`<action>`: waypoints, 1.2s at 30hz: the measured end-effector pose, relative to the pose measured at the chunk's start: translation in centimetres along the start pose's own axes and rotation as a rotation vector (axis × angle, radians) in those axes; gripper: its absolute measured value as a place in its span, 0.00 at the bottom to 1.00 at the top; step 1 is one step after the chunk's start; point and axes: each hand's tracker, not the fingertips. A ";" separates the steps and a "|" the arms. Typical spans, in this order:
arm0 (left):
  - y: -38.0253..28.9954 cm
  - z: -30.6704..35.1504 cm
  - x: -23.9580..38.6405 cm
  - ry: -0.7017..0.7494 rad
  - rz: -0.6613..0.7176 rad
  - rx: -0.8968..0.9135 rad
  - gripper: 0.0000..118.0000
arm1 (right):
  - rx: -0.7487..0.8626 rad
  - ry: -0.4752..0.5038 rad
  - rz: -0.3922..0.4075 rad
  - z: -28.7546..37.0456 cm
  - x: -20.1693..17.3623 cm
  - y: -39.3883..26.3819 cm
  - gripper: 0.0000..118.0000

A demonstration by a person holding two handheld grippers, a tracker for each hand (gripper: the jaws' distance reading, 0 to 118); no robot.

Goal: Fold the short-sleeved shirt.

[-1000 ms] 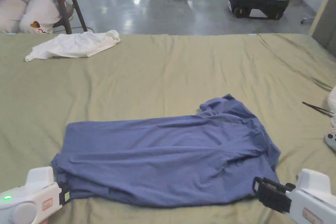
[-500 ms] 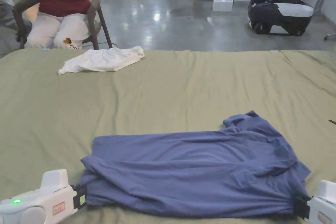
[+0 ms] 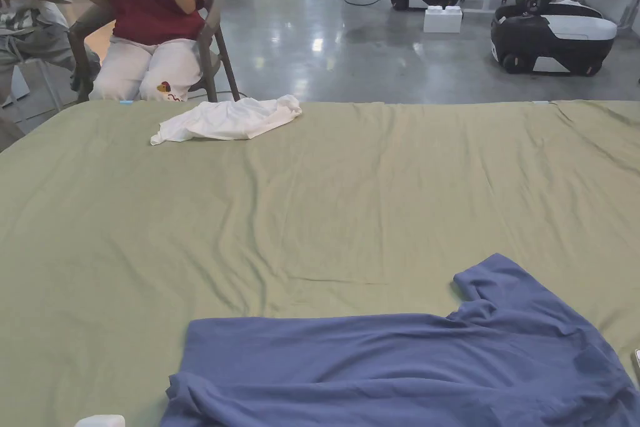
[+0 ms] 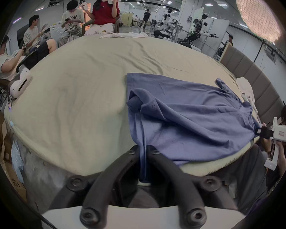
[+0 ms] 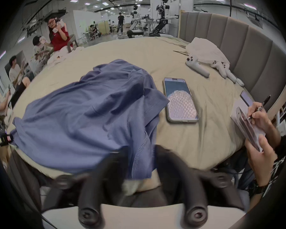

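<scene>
Counts of the things on the bed

One blue shirt is counted at the near edge and one white garment at the far left; one phone and two white controllers are counted on the right, and two tools, left and right, are seen at the near side.
</scene>
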 end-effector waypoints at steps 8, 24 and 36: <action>1.3 6.0 1.6 0.108 -0.024 0.378 0.72 | 0.187 0.139 0.019 3.4 -0.4 0.9 0.56; 3.0 19.6 12.1 0.055 -0.229 0.868 0.35 | 0.691 0.312 0.102 16.4 -7.1 4.9 0.22; 2.9 19.5 10.9 0.037 -0.181 0.837 0.00 | 0.685 0.298 0.121 16.2 -7.7 4.5 0.00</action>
